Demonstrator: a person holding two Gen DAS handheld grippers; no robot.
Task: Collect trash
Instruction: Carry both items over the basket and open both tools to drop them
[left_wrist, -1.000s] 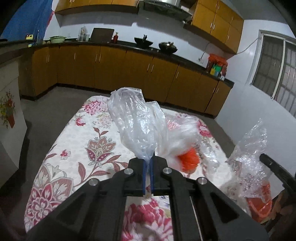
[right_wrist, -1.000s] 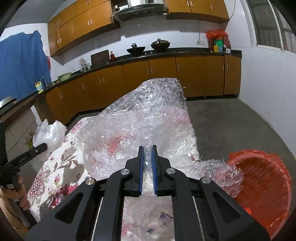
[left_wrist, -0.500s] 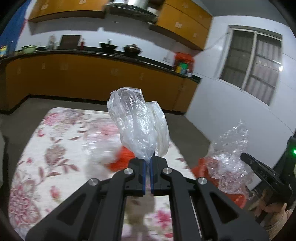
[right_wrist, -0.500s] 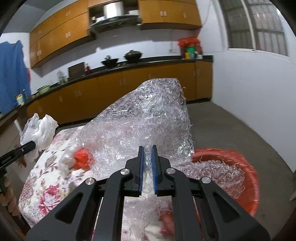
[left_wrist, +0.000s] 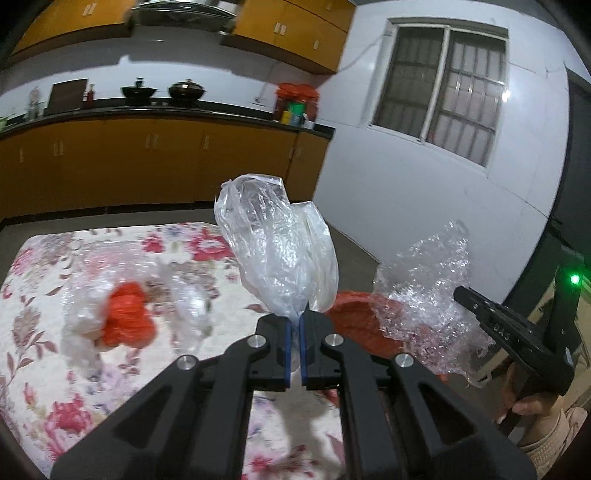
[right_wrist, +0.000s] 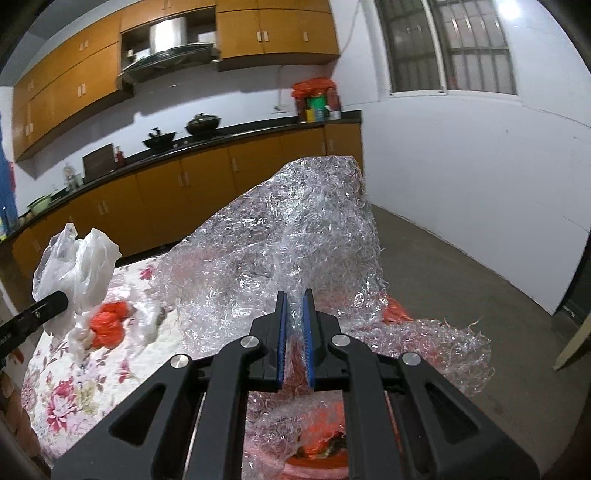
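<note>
Clear plastic bag (left_wrist: 280, 251) pinched in nearly closed left gripper (left_wrist: 294, 332) above floral table (left_wrist: 55, 369), bubble wrap (right_wrist: 280, 240) clamped in right gripper (right_wrist: 294, 325) above red bin (right_wrist: 317, 461)

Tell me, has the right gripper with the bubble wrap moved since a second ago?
Yes. The right gripper, shut on the bubble wrap, has swung rightward off the flowered table; the red bin now sits right beneath it.
</note>
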